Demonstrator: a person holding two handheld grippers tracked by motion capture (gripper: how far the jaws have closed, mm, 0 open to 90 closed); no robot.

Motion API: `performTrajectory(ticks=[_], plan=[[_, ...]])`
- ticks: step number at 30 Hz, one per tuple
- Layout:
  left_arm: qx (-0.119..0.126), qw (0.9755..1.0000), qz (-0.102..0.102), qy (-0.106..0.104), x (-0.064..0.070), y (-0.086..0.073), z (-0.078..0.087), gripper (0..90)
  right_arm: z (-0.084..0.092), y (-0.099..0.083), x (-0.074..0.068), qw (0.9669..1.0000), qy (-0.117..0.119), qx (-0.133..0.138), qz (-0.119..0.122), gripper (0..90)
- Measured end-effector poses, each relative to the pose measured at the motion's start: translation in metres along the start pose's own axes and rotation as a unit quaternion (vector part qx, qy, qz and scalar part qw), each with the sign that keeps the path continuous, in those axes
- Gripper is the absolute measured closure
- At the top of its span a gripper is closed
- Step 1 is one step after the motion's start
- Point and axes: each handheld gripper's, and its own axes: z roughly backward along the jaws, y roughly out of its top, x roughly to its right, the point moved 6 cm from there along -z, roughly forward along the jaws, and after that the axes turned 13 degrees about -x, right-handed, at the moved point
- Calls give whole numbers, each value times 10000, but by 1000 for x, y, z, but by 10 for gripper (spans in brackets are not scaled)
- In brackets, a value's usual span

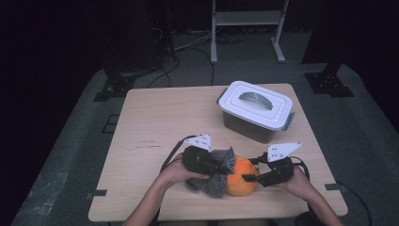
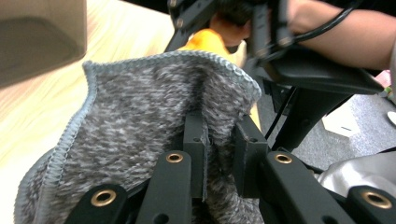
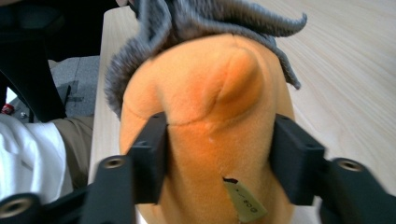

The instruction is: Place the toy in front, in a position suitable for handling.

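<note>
Two grippers work at the near edge of the table (image 1: 155, 117). Left gripper (image 1: 225, 165): jaws clenched on a fold of the grey cloth (image 1: 217, 174), which drapes against the left side of the orange plush toy (image 1: 241, 176). Right gripper (image 1: 250, 177): jaws straddle the toy, pads touching its flanks on both sides. Toy and cloth lie between the two hands, near the front centre. Farther back, right of centre, stands a lidded white box (image 1: 255, 109), well apart.
</note>
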Motion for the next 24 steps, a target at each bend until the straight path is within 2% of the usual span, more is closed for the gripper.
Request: performTrajectory(ticks=[3, 6, 8, 16, 24], plan=[[-28, 9998, -197, -75, 8, 10, -6, 776, 0, -1, 4, 9999, -12, 59, -132, 474], [-154, 9992, -355, -58, 14, 18, -15, 777, -2, 1, 4, 10000, -13, 28, -90, 483], [-172, 9992, -349, -61, 13, 18, -17, 777, -1, 1, 4, 10000, -24, 21, -32, 500], [-382, 9987, -333, 113, 10, -2, -12, 780, 0, -4, 5, 9999, -35, 10, 132, 533], [-615, 9973, -155, 371, 1, -28, -1, 779, 1, -5, 7, 10000, -46, 39, 47, 533]])
